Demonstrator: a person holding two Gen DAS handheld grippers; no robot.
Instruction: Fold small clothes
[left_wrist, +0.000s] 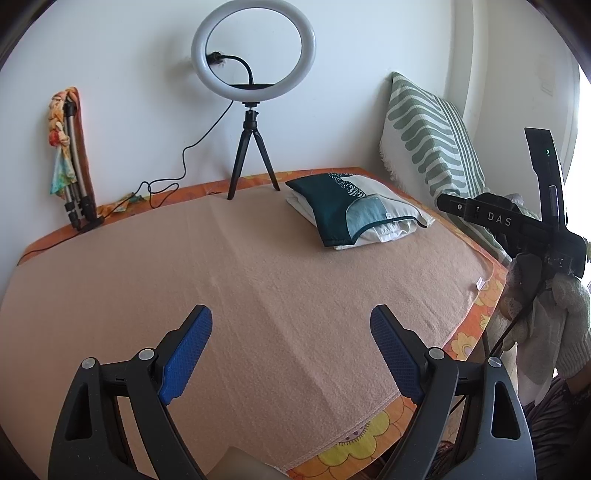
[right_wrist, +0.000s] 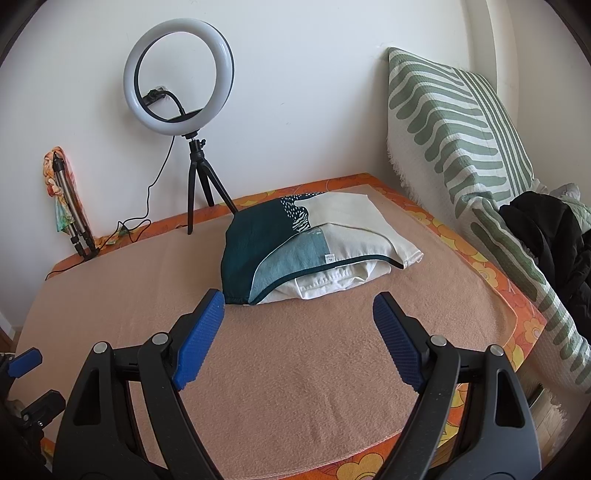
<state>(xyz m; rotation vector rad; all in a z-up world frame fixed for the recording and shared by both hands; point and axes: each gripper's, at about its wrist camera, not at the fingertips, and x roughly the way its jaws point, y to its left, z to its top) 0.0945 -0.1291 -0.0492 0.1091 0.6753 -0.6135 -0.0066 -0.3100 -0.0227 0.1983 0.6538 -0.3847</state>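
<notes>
A folded pile of small clothes lies on the beige blanket; a teal-and-cream patterned piece sits on top of a white one. My left gripper hovers open over bare blanket, well short of the pile and to its left. My right gripper is open too, its tips just in front of the pile's near edge, with nothing between them. A gloved hand holds the right gripper's black housing at the right edge of the left wrist view.
A ring light on a small tripod stands at the back by the wall, its cable trailing left. A folded tripod wrapped in colourful cloth leans on the wall. A green-striped cushion and black clothing line the right side.
</notes>
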